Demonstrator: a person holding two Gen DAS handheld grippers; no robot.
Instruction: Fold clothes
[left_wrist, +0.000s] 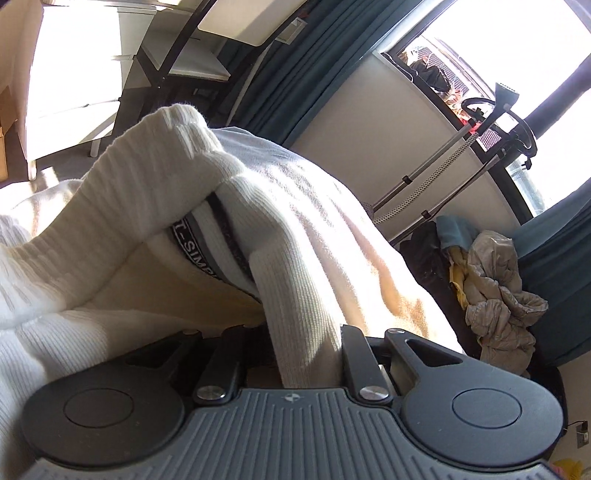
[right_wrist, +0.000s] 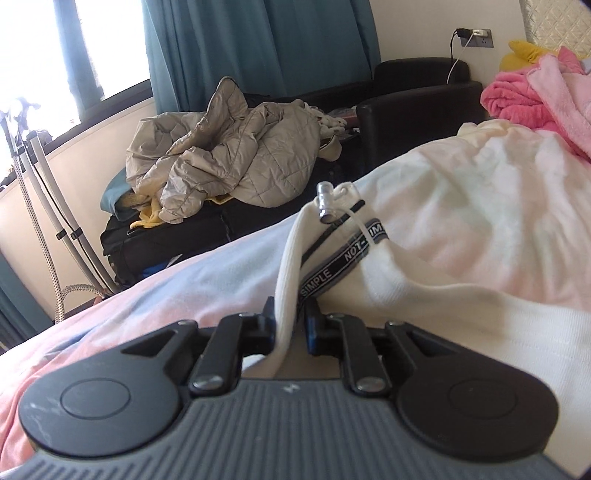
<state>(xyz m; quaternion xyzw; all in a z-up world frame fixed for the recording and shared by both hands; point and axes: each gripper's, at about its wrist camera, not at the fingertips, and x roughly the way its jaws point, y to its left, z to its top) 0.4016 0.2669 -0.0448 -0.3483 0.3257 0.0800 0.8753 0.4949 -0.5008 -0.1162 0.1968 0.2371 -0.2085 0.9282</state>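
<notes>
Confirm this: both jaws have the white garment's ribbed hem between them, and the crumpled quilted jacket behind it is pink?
Not pink. In the right wrist view the quilted jacket is grey-beige; the pink thing is a blanket at right. The white garment's ribbed hem does run between both pairs of jaws.

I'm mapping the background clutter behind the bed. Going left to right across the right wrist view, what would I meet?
Metal poles → crumpled grey quilted jacket → black armchair → wall socket with plugged-in charger → pink blanket.
</notes>
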